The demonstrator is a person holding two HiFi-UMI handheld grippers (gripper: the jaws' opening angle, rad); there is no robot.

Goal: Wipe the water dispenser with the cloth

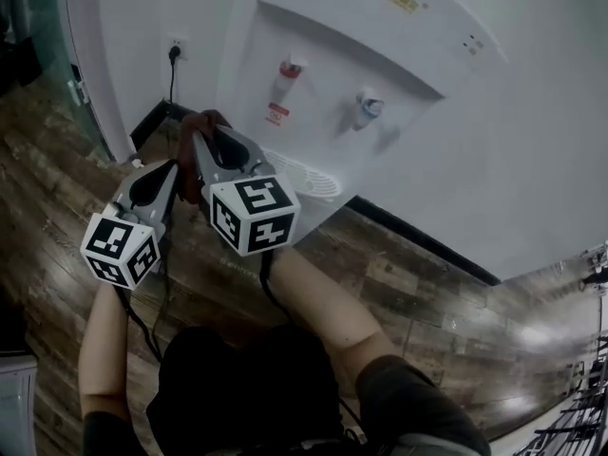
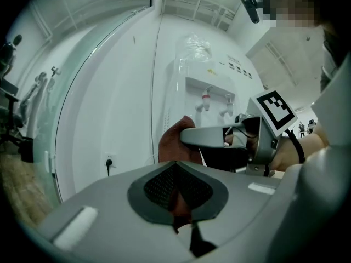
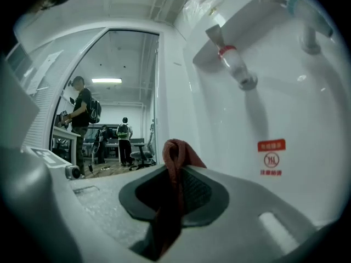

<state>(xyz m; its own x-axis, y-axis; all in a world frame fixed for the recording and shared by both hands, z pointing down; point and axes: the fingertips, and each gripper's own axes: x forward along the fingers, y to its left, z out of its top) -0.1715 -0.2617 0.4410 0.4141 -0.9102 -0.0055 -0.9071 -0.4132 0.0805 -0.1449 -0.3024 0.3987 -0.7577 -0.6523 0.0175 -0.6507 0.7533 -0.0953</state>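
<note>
The white water dispenser (image 1: 380, 46) stands against the wall, with a red tap (image 1: 285, 79), a grey tap (image 1: 366, 107) and a drip tray (image 1: 304, 179). A reddish-brown cloth (image 1: 201, 122) is bunched just left of the tray. My right gripper (image 1: 211, 141) is shut on the cloth (image 3: 175, 152), close under the red tap (image 3: 233, 62). My left gripper (image 1: 178, 174) sits beside it, lower left. Its jaws are together with a strip of the cloth (image 2: 174, 142) between them. The left gripper view shows the right gripper (image 2: 186, 137) crossing in front.
A wall socket (image 1: 175, 50) with a black plug and cable sits left of the dispenser, low on the wall. A glass door (image 1: 38, 55) stands further left. The floor (image 1: 427, 283) is dark wood. People (image 3: 82, 114) stand in a room beyond the doorway.
</note>
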